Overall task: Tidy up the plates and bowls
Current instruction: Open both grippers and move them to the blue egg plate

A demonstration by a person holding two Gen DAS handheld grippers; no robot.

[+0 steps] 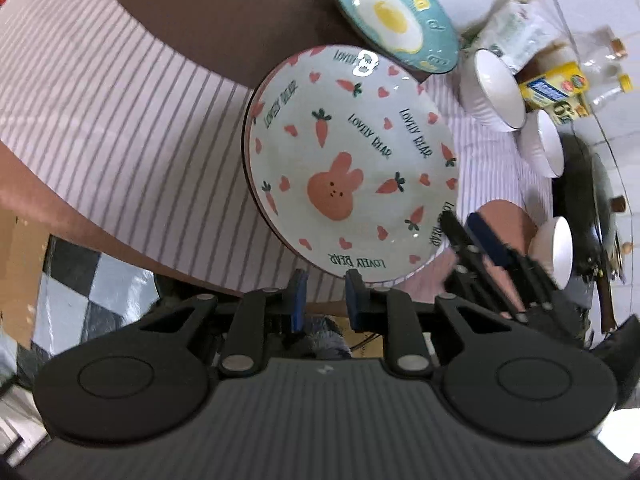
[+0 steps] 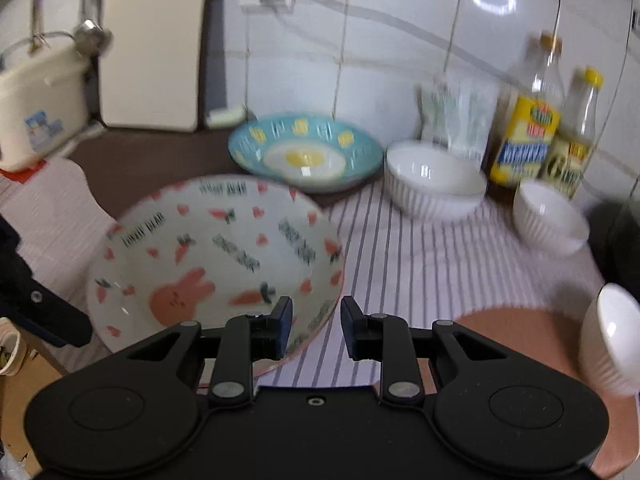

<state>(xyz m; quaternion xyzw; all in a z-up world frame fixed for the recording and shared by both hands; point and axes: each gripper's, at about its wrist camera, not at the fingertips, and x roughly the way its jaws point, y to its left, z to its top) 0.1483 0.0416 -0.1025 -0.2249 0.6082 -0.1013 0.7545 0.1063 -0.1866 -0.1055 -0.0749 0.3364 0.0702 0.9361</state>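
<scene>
Hovering just short of the rabbit plate [image 1: 352, 160], the left gripper [image 1: 327, 294] has its blue-padded fingers set a narrow gap apart with nothing between them; the plate's near rim lies just beyond the right-hand pad [image 1: 354, 294], and whether they touch cannot be told. The right gripper [image 2: 316, 330] is likewise parted and empty, its left finger in front of that plate's rim [image 2: 224, 256]. In the left wrist view the right gripper [image 1: 486, 250] shows to the right of the plate.

"LOVELY BEAR" is printed several times across the plate, among carrots, hearts and a pink rabbit face. Beyond it, touching or overlapping its far edge, sits a blue plate [image 2: 306, 152] with a fried-egg picture; its raised lettering is unreadable. Right of that stand a large white ribbed bowl [image 2: 434, 180], a smaller white bowl [image 2: 550, 216] and, nearest the right gripper on its right, a third white bowl [image 2: 614, 344]. Behind the bowls are two bottles with yellow labels [image 2: 524, 140], their print too blurred to read. All rest on a striped cloth [image 2: 420, 248].
</scene>
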